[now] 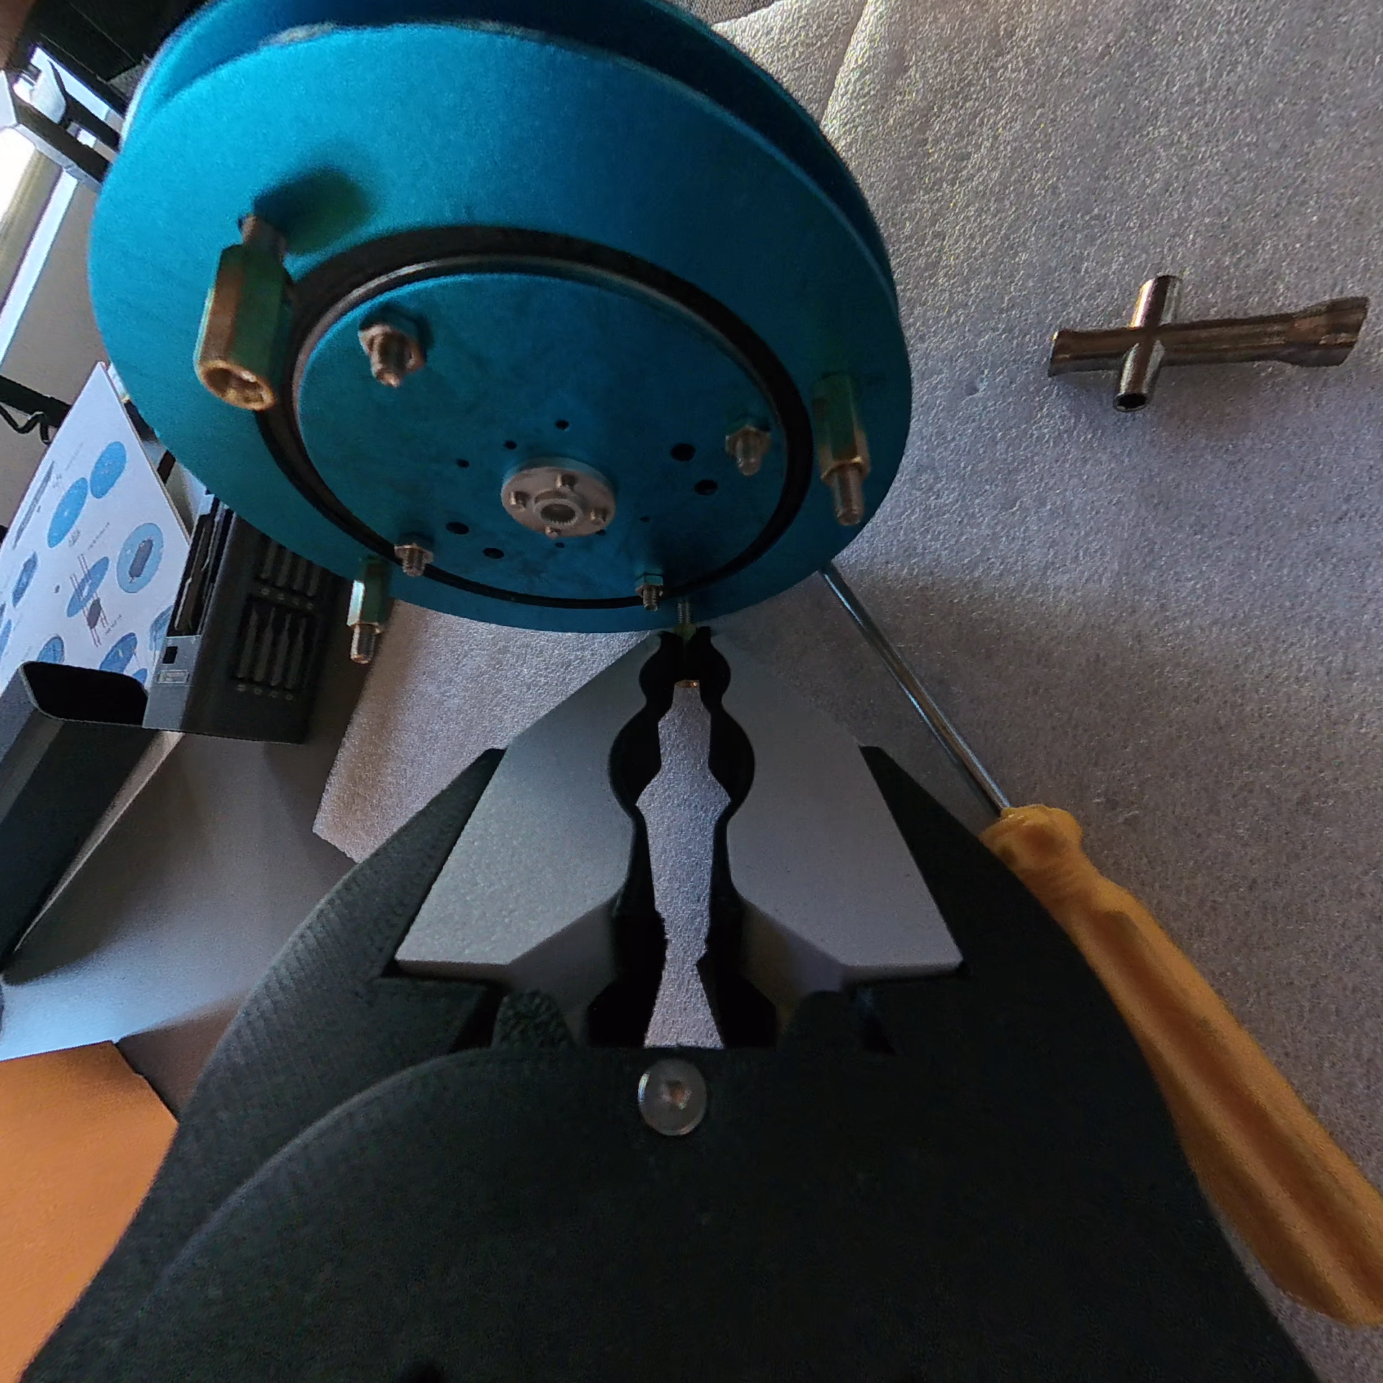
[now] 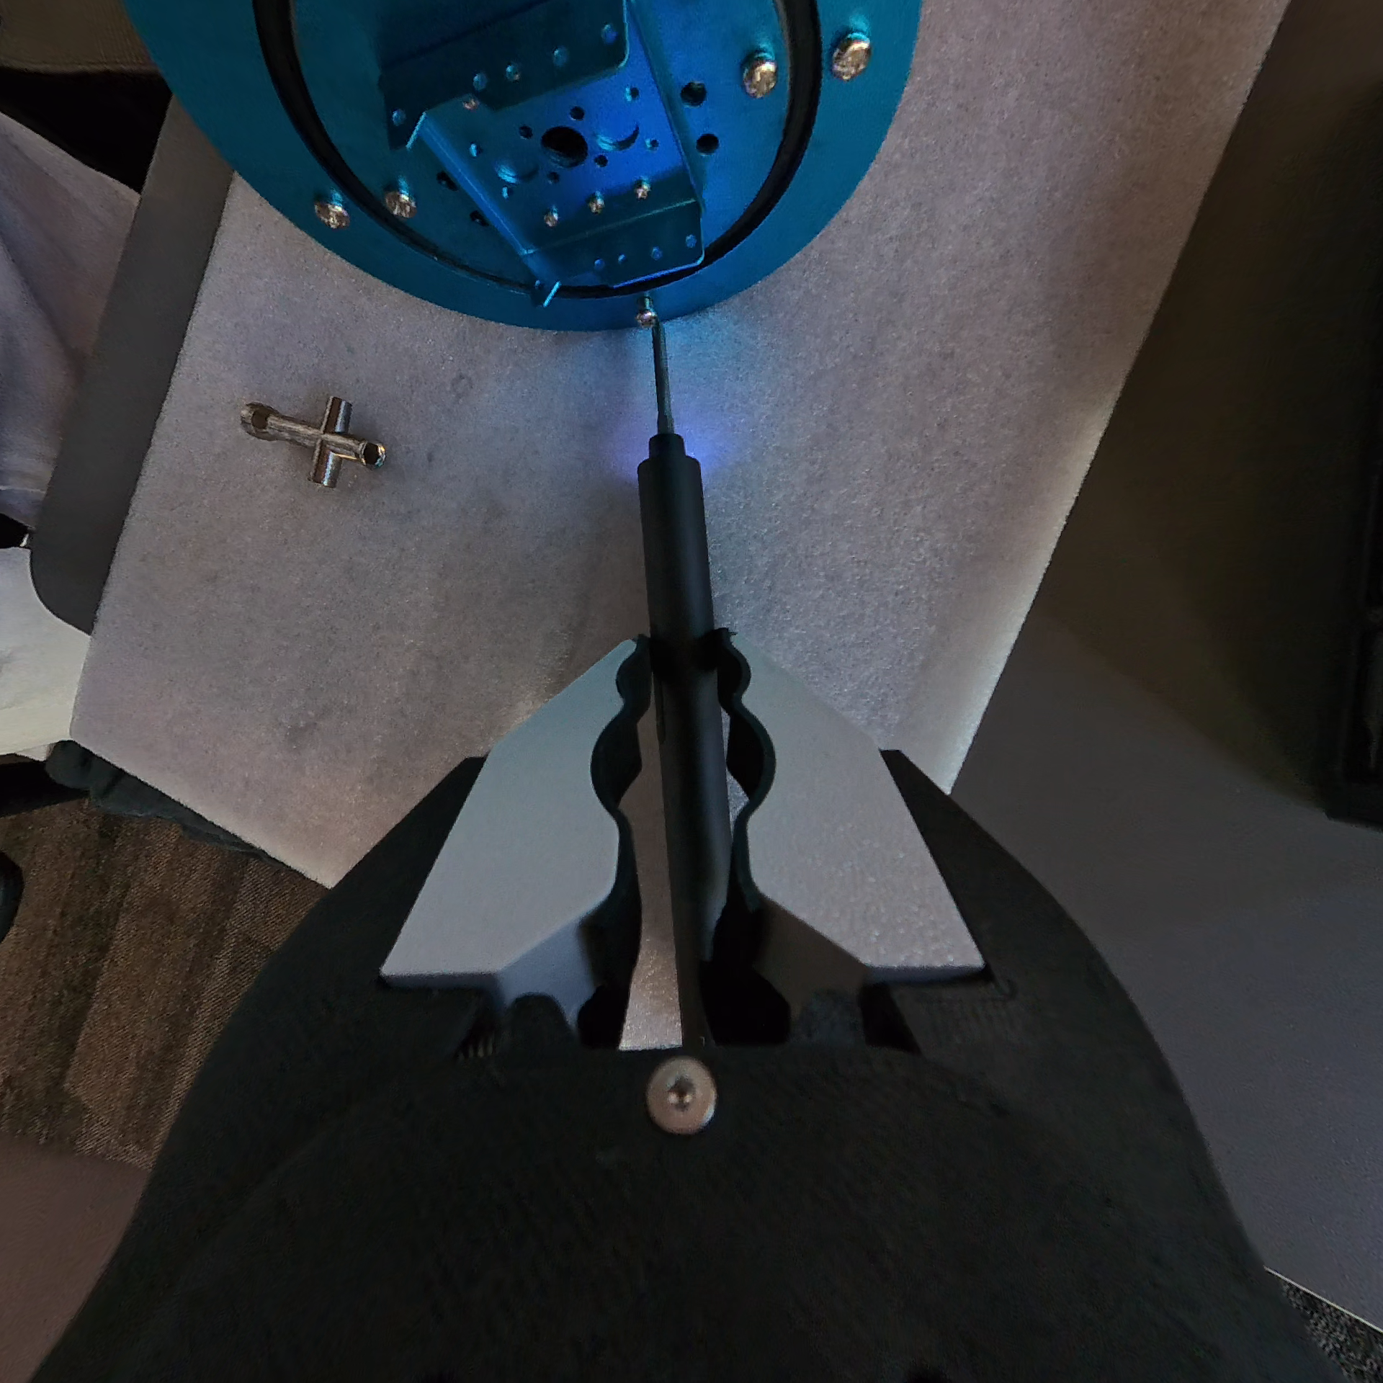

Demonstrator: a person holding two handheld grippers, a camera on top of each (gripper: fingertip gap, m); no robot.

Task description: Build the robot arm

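A blue round metal disc assembly (image 1: 486, 314) with brass standoffs is held tilted above a white foam mat (image 1: 1122, 599). My left gripper (image 1: 685, 658) is shut on a small brass standoff (image 1: 685, 662) at the disc's lower rim. In the right wrist view the disc's other face (image 2: 224, 112) shows a blue bracket (image 2: 554, 150) and screws. My right gripper (image 2: 685, 651) is shut on a black electric screwdriver (image 2: 673, 554). Its thin bit touches a screw (image 2: 646, 314) at the disc's lower rim.
A metal cross wrench lies on the foam (image 1: 1197, 348) (image 2: 318, 443). A yellow-handled screwdriver (image 1: 1167, 1010) lies on the mat right of my left gripper. A black bit case (image 1: 262, 643), an instruction sheet (image 1: 82, 524) and a dark box (image 1: 75, 763) sit at left. My left tips are roughly 15 cm from the black bit case (image 1: 262, 643).
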